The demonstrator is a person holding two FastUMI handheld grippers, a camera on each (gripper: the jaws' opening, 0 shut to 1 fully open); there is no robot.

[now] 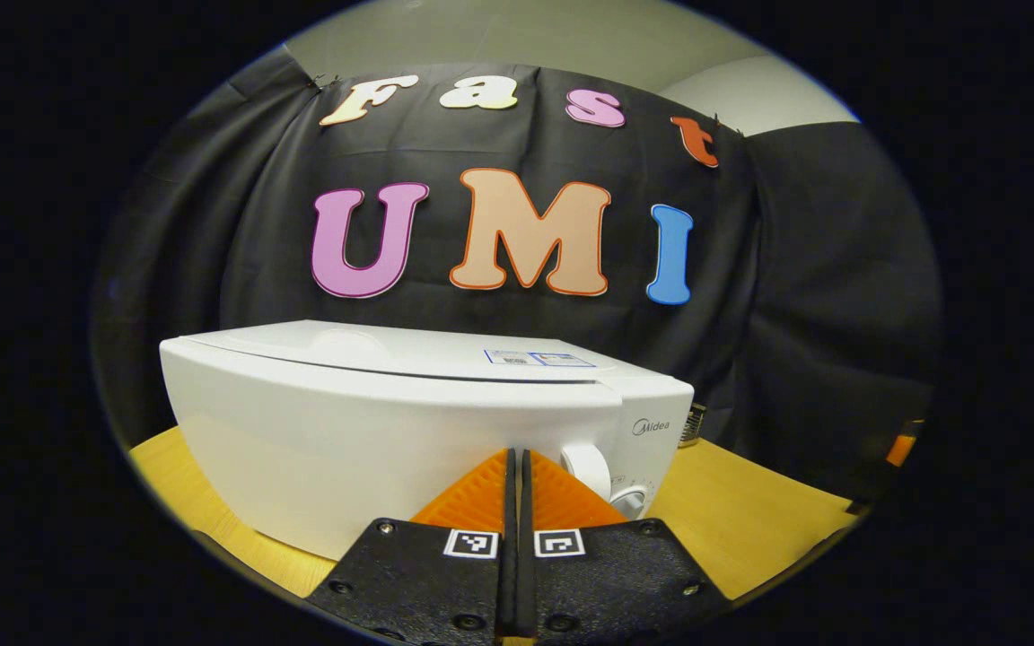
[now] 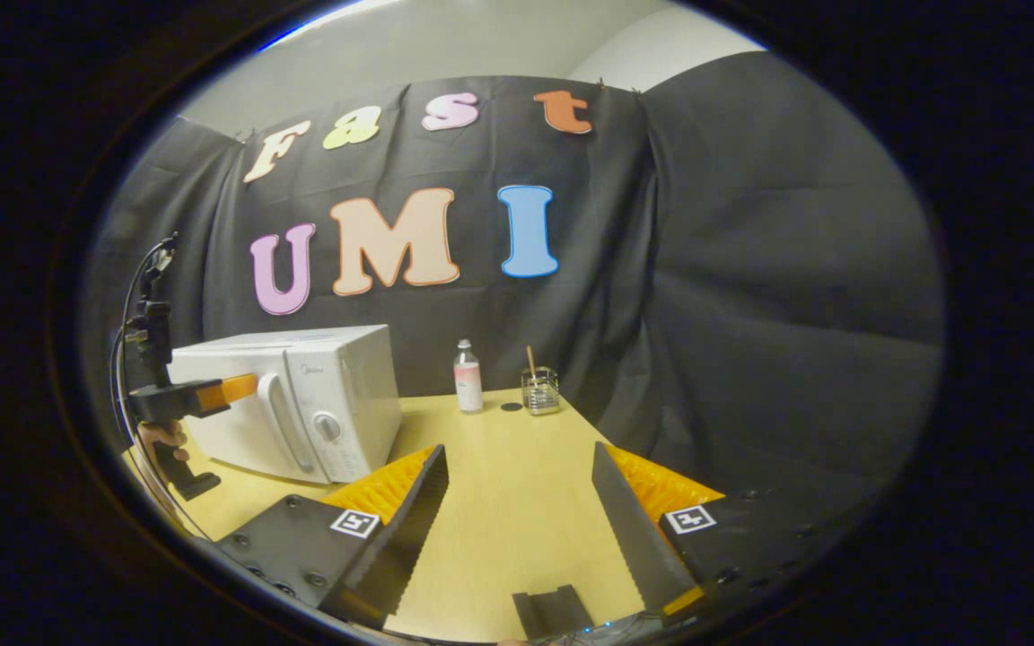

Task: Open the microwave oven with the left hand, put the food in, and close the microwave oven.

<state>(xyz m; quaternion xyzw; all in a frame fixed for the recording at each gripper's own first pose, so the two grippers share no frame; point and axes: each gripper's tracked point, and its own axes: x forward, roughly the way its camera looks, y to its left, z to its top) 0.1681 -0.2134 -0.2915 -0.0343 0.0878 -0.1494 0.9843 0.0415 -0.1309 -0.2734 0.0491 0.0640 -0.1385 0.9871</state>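
Note:
The white microwave [image 1: 373,431] stands on the wooden table with its door closed. In the left gripper view my left gripper [image 1: 517,456] is shut with nothing between its fingers, its tips close to the door, just left of the handle [image 1: 587,467] and dial [image 1: 629,498]. The right gripper view shows the microwave [image 2: 337,377] at the left, with the left gripper [image 2: 243,388] held by a hand [image 2: 162,440], pointing at the door beside the handle [image 2: 279,422]. My right gripper [image 2: 519,458] is open over bare table, empty.
At the back of the table [image 2: 517,538] stand a small bottle [image 2: 468,377] and a glass holder [image 2: 540,392] with a stick in it, a small dark disc [image 2: 511,406] between them. Black cloth walls the booth behind and to the right.

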